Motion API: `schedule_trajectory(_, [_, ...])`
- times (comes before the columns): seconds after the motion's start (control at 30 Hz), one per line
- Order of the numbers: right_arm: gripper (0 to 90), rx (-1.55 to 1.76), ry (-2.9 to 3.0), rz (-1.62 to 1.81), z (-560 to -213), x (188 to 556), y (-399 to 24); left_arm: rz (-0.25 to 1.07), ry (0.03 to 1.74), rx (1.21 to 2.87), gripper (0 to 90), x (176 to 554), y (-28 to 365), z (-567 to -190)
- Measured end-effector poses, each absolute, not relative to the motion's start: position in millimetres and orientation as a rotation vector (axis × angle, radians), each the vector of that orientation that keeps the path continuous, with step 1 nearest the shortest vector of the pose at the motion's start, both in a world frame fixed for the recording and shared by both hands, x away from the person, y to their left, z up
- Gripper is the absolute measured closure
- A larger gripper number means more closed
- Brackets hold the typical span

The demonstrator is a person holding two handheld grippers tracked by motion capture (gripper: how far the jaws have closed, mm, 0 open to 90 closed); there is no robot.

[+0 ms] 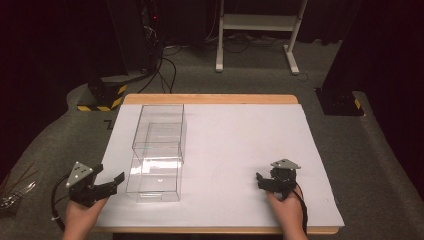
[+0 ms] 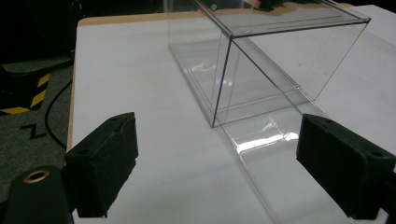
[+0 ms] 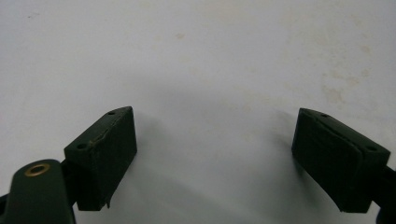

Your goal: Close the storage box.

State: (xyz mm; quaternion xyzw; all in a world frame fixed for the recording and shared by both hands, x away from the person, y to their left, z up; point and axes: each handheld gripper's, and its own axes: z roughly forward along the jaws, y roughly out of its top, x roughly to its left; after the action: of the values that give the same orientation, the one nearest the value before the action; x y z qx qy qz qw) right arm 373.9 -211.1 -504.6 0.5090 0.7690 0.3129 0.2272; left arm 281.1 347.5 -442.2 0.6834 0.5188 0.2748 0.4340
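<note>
Clear plastic box (image 1: 157, 150) near left gripper (image 1: 114, 182); fingers spread.

White table frame (image 1: 257, 22) beyond (cables (image 1: 167, 65) on carpet).

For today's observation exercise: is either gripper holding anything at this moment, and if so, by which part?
Nothing is held. The left gripper is open beside the clear plastic box, not touching it. The right gripper is open over the bare white table cover.

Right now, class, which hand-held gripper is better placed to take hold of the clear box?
Left. The left hand-held gripper sits open beside the clear box; the right hand-held gripper is farther off, over bare white paper.
</note>
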Motion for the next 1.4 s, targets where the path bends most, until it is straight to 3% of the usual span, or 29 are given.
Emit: schedule_trajectory(1.4, [16.1,1.39,2.123,0.867,-504,373,-211,0.658,1.181,1.721,14.6,249,314,-436])
